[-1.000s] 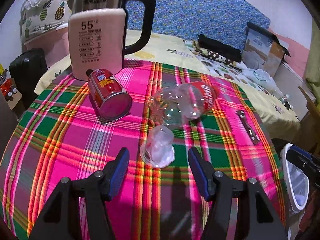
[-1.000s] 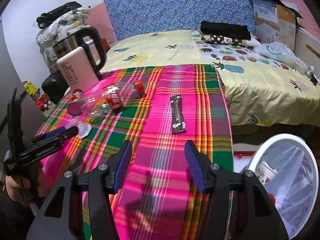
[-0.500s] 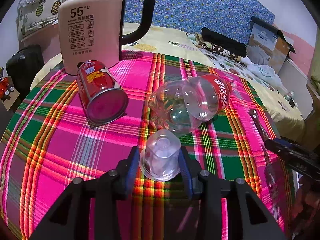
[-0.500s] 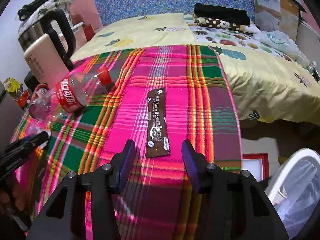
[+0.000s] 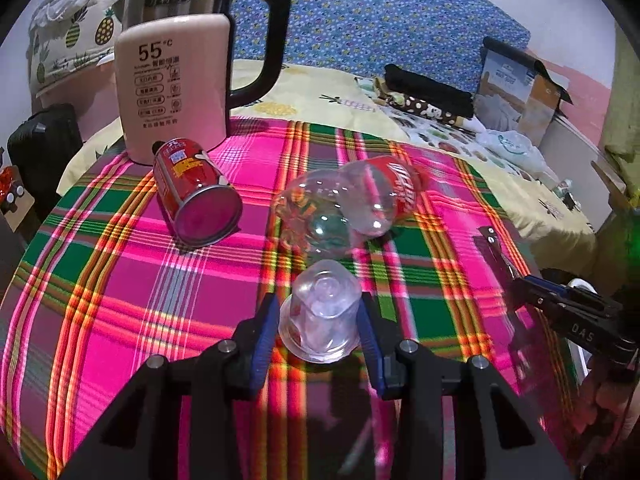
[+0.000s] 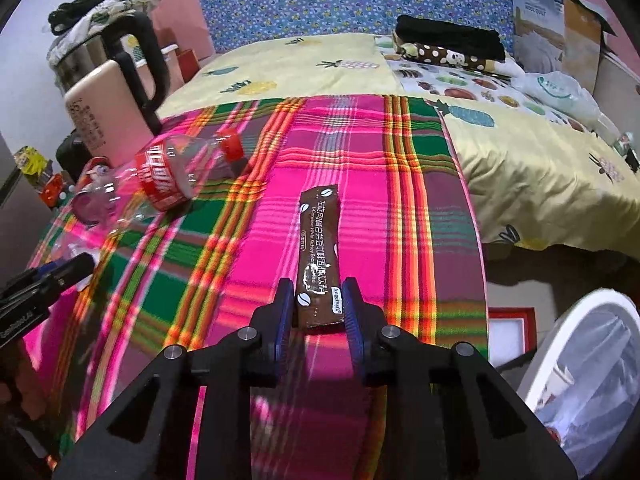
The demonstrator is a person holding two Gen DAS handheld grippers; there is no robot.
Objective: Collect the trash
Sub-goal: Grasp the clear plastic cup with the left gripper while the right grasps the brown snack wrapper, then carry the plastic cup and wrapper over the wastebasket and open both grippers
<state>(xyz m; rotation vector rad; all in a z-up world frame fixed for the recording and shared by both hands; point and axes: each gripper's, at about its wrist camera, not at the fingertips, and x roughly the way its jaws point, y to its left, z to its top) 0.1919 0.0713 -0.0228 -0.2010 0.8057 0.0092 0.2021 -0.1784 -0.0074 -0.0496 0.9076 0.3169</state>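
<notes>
My left gripper (image 5: pixel 318 320) is shut on a clear plastic cup (image 5: pixel 322 316) that lies with its base away from me, just above the plaid tablecloth (image 5: pixel 120 280). Beyond it lie a clear plastic bottle with a red label (image 5: pixel 352 204) and a red can (image 5: pixel 192 192) on its side. My right gripper (image 6: pixel 319 304) is shut on the near end of a brown sachet wrapper (image 6: pixel 320 248) that lies flat on the cloth. The bottle also shows in the right wrist view (image 6: pixel 176 172).
A pink and steel kettle (image 5: pixel 180 80) stands at the table's back left. A white bin with a clear liner (image 6: pixel 588 384) stands on the floor right of the table. A bed with clothes and a box (image 6: pixel 560 36) lies behind.
The left gripper has lifted slightly with the cup held. The right gripper has moved forward and closed on the near end of the brown sachet.
</notes>
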